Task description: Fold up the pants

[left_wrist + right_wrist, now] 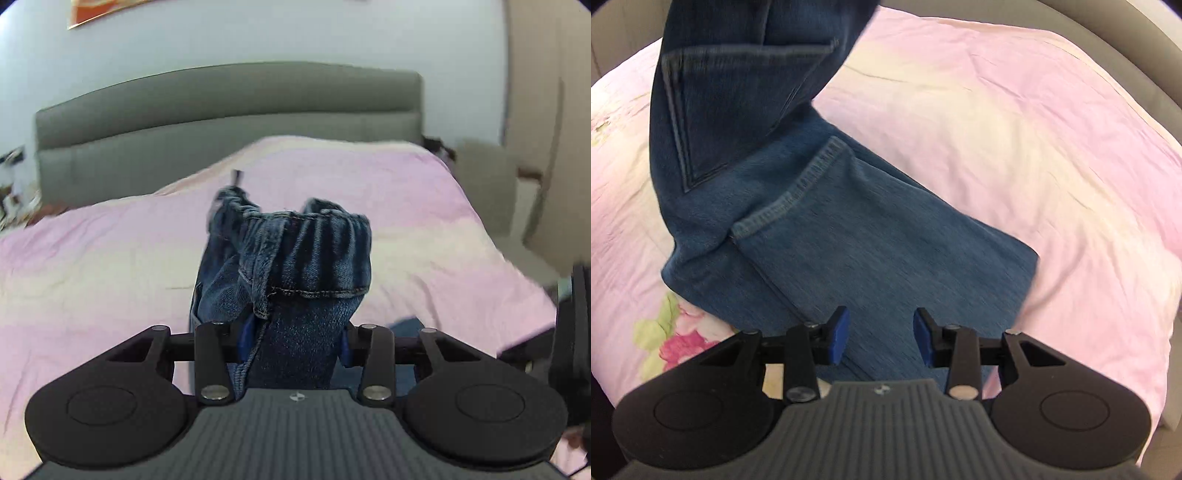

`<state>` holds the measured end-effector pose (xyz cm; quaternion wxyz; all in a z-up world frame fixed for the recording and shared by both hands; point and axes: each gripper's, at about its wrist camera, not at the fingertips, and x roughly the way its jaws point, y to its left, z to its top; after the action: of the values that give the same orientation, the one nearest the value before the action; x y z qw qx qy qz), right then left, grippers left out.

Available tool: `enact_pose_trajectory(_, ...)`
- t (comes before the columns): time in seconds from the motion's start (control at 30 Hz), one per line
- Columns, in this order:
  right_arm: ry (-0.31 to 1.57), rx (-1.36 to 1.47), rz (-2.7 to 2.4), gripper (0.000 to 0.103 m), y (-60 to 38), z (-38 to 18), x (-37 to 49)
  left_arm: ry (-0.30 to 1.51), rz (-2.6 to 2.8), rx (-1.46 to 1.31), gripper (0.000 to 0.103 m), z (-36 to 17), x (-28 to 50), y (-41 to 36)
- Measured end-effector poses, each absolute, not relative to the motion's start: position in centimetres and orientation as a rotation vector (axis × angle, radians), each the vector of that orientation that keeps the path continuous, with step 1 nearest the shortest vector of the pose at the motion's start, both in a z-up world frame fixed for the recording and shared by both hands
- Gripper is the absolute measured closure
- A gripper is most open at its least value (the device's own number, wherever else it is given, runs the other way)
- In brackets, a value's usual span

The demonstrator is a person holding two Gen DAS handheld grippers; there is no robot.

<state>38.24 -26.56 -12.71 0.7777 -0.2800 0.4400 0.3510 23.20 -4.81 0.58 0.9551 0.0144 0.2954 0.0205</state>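
Holding the jeans (295, 258) bunched at centre frame, the left gripper (293, 343) clamps denim while the right gripper (881, 338), jaws parted and empty, hovers over the legs slanting from upper left to lower centre across the bed (1015, 129).

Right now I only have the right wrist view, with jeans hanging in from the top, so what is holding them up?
Observer: The left tool is shut on the jeans, with the bunched elastic waistband sticking out above its fingers.
Operator: Is that end resting on the bed?
Observer: No, it is raised above the pink bedspread, facing a grey headboard.
Operator: And my right tool?
Observer: The right tool is open and empty, over the part of the jeans lying flat on the bedspread.
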Motion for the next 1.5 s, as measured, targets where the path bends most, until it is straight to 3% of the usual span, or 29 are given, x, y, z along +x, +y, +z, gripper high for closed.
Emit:
enact_pose_trajectory(0.2,0.988,-0.613,0.645,0.069,-31.6,-14.2,39.4,0.759,-0.111,0.241,0.057,-6.7,25.7,-13.8)
enact_pose_trajectory(0.4,1.010,-0.544,0.622,0.068,-35.6,-15.7,39.2,0.812,-0.151,0.424,0.055,-12.0,25.8,-17.8)
enact_pose_trajectory(0.53,0.994,-0.560,0.639,0.068,-36.3,-16.1,38.4,0.818,-0.189,0.501,0.048,-14.0,25.1,-18.8)
enact_pose_trajectory(0.57,0.994,-0.557,0.642,0.068,-36.3,-16.2,38.4,0.813,-0.204,0.505,0.041,-14.1,24.9,-18.8)
enact_pose_trajectory(0.8,1.011,-0.392,0.659,0.064,-37.0,-13.9,39.4,0.833,-0.324,0.297,0.022,-11.1,24.8,-15.1)
enact_pose_trajectory(1.0,1.027,-0.218,0.641,0.060,-36.3,-11.6,40.7,0.870,-0.403,0.077,0.021,-8.2,24.3,-10.2)
enact_pose_trajectory(1.23,1.074,-0.015,0.674,0.060,-33.5,-11.2,42.6,0.877,-0.331,0.184,0.021,-7.2,21.5,-3.3)
enact_pose_trajectory(1.43,1.158,0.095,0.594,0.060,-30.8,-14.3,46.0,0.963,-0.243,0.254,0.017,-10.3,18.5,0.9)
enact_pose_trajectory(1.5,1.196,0.156,0.588,0.070,-30.6,-14.8,46.5,0.986,-0.228,0.257,0.017,-11.5,18.0,1.4)
